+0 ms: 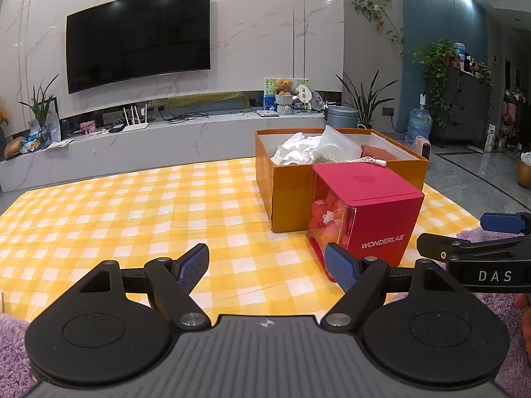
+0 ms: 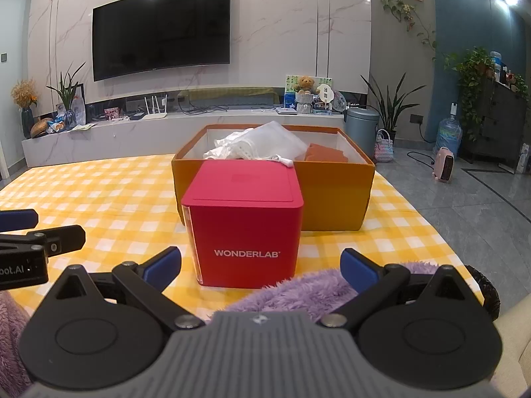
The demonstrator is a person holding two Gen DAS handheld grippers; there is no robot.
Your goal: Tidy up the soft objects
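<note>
An orange cardboard box (image 1: 292,195) (image 2: 335,195) stands on the yellow checked cloth (image 1: 132,212) (image 2: 99,192). Inside it lie white cloth (image 1: 295,151) (image 2: 232,144), a white mesh bag (image 1: 335,147) (image 2: 275,142) and a rust-red folded cloth (image 1: 378,152) (image 2: 327,154). A red WONDERLAB box (image 1: 381,219) (image 2: 247,229) sits in front of it. Purple fluffy fabric (image 2: 305,292) (image 1: 497,315) lies at the near edge. My left gripper (image 1: 267,267) is open over the cloth, left of the red box. My right gripper (image 2: 260,270) is open just above the purple fabric, facing the red box.
A long marble TV bench (image 1: 166,139) with a wall TV (image 1: 137,38) runs behind the table. Grey tiled floor (image 2: 464,205) lies to the right, with a bin (image 2: 361,126), a water bottle (image 2: 448,132) and a pink heater (image 2: 444,165). The right gripper (image 1: 481,255) shows at the left view's right edge.
</note>
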